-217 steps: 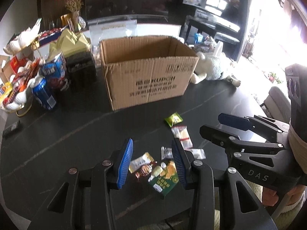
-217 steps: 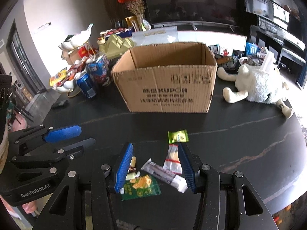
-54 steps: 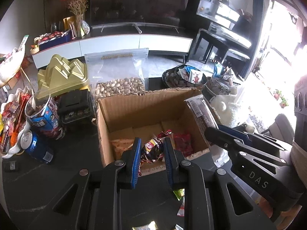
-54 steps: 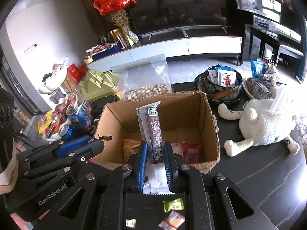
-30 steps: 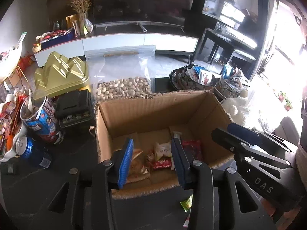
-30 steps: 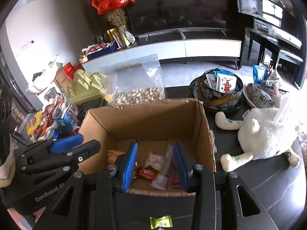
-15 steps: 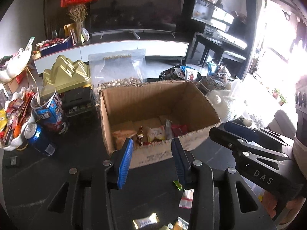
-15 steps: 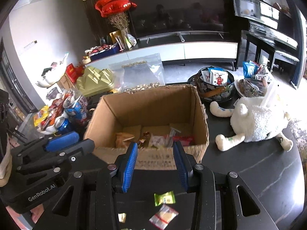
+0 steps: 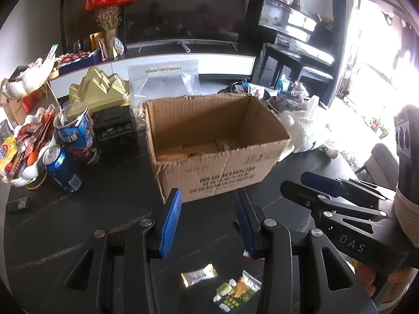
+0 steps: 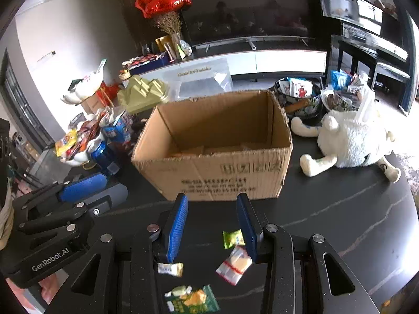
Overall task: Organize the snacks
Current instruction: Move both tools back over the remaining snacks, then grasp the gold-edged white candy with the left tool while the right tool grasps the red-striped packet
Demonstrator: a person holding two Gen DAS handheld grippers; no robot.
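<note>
An open cardboard box (image 9: 220, 178) (image 10: 217, 180) stands on the dark table, with a few snack packets just visible at its bottom. Loose snacks lie on the table near me: a gold-white candy (image 9: 199, 274) (image 10: 170, 269), a green packet (image 9: 235, 291) (image 10: 192, 301), a small lime-green packet (image 10: 233, 238) and a clear packet with a red band (image 10: 234, 264). My left gripper (image 9: 208, 223) is open and empty, in front of the box and above the candy. My right gripper (image 10: 212, 226) is open and empty, above the lime-green and clear packets.
Left of the box stand a blue can (image 9: 62, 172), a blue snack tub (image 9: 77, 136), a black case (image 9: 115, 128), a gold tin (image 9: 100, 89) and a dish of snacks (image 9: 23, 151). A white plush sheep (image 10: 348, 141) lies to the right. Bowls of snacks (image 10: 298, 96) sit behind.
Both grippers opened over the box, dropping a wrapped snack and a long bar into it. Both then pulled back and down toward the loose snacks on the table.
</note>
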